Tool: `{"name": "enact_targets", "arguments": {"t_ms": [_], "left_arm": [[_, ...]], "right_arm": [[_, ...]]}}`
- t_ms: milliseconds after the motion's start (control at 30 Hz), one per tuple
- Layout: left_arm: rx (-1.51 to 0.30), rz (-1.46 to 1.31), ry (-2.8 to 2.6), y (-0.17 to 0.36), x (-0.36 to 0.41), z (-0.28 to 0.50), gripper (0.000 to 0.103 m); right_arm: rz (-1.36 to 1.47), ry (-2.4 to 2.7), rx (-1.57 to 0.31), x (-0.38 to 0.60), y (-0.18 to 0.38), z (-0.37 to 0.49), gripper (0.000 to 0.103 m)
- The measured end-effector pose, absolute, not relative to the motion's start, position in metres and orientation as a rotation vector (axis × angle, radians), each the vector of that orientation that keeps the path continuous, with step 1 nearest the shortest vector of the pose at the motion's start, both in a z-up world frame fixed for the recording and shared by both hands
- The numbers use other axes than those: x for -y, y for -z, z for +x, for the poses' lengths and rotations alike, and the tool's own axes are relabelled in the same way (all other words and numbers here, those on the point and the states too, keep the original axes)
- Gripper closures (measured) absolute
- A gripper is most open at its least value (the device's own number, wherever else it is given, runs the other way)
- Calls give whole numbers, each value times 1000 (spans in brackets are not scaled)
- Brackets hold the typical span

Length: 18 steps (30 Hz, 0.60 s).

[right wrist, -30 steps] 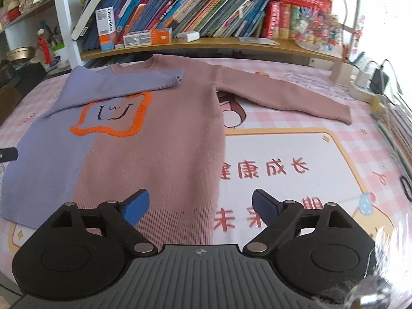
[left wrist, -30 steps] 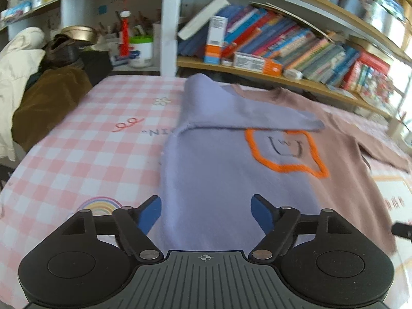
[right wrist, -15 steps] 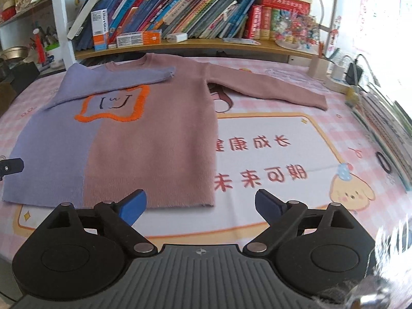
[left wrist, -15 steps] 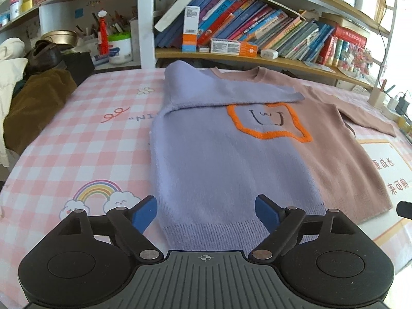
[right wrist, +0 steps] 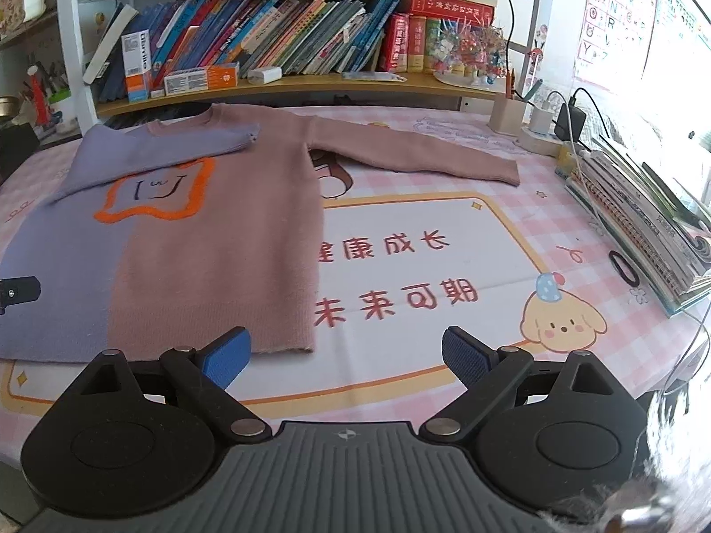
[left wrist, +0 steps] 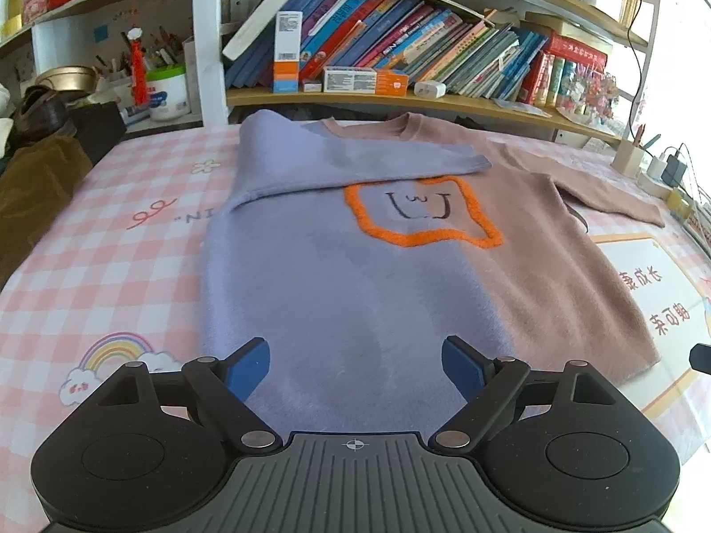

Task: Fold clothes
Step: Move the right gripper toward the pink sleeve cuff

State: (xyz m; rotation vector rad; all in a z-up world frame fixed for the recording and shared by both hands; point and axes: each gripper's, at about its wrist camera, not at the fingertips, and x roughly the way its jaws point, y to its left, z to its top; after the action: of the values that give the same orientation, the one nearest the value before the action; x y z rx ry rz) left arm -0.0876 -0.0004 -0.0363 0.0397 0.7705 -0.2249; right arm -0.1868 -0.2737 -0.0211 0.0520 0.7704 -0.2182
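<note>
One sweater (left wrist: 369,275) lies flat, front up, on a table covered by a pink checked cloth (left wrist: 111,257), its neck toward the bookshelf (left wrist: 400,97) and its hem toward the cameras. It is knitted in two colours, lilac-blue on one half and dusty pink on the other, with a single orange wavy frame (left wrist: 422,213) on the chest enclosing a small stitched face. Of its two sleeves, the lilac sleeve (left wrist: 355,160) is folded across the chest, its cuff lying just above the frame, while the pink sleeve (right wrist: 413,151) stretches out straight over the cloth. Two grippers are in view: the left gripper (left wrist: 355,366) hangs over the lilac hem with its blue pads spread wide and nothing between them, and the right gripper (right wrist: 344,357) sits just off the pink hem corner, likewise released and empty
</note>
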Motion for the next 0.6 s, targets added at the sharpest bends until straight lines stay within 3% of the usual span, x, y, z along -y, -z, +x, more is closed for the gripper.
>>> {"name": "enact_targets", "arguments": {"t_ms": [600], "left_arm": [[-792, 51, 58, 42, 122, -67, 15]], "right_arm": [[72, 81, -780, 406, 33, -108, 10]]}}
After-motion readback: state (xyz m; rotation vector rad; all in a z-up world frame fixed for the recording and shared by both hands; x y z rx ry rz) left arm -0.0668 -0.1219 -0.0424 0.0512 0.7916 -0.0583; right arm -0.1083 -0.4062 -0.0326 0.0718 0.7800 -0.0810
